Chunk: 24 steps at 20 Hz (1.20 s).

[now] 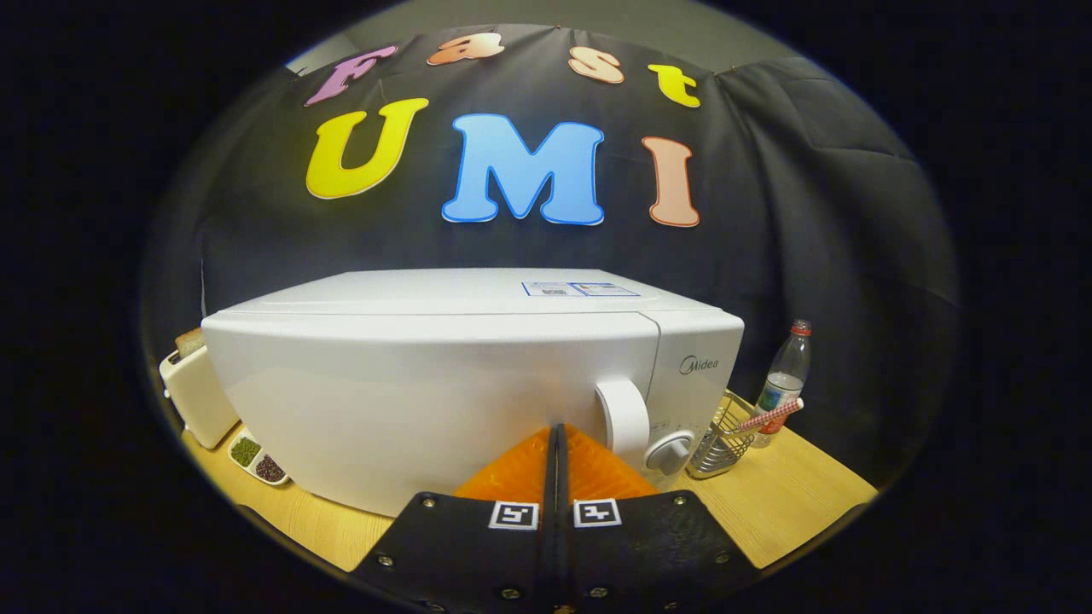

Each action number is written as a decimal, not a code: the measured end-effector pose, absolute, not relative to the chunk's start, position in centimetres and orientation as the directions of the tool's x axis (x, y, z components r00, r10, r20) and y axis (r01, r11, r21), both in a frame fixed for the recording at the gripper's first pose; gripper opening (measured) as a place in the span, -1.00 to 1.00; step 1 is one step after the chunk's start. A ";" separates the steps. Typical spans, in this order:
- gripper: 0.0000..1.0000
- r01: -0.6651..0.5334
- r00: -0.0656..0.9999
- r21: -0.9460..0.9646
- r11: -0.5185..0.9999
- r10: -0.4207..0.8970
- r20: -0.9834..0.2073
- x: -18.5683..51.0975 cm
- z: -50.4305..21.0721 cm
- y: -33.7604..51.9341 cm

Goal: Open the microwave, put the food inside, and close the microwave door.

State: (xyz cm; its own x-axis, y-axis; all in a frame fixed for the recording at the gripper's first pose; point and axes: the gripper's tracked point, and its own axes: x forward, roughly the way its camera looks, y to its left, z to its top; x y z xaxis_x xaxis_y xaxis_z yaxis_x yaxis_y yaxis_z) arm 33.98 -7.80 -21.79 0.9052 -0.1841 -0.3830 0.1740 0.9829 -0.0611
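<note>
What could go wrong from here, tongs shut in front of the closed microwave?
1. The tongs are shut and empty, tips close to the closed microwave door; pushing on would bump it rather than open it.
2. The door handle sits just right of the tips, with a knob beside it; a sloppy reach may turn the knob.
3. A wire basket and bottle stand by the microwave's right side and could be knocked.

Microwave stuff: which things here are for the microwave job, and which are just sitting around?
For the job:
microwave, door shut
door handle
gripper, fingers shut together, holding nothing, right at the door

Just lying about:
toaster
small dish of seeds
wire basket
water bottle
</note>
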 end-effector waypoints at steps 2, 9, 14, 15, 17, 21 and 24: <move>-0.98 0.168 0.913 -0.049 0.985 -0.174 -0.368 33.2 -20.7 -7.6; -0.98 0.110 0.952 -0.024 0.994 -0.112 -0.286 28.1 -16.1 -3.9; -0.98 0.052 0.965 -0.016 0.999 -0.054 -0.255 23.4 -14.1 -0.7; -0.98 0.043 0.966 -0.015 0.999 -0.046 -0.253 22.5 -13.8 -0.1; -0.98 0.021 0.969 -0.004 1.000 -0.021 -0.247 20.5 -13.1 1.1; -0.98 -0.013 0.970 0.017 1.000 0.017 -0.244 16.4 -12.1 3.2; -0.98 -0.026 0.972 0.023 0.999 0.031 -0.233 13.5 -11.1 4.4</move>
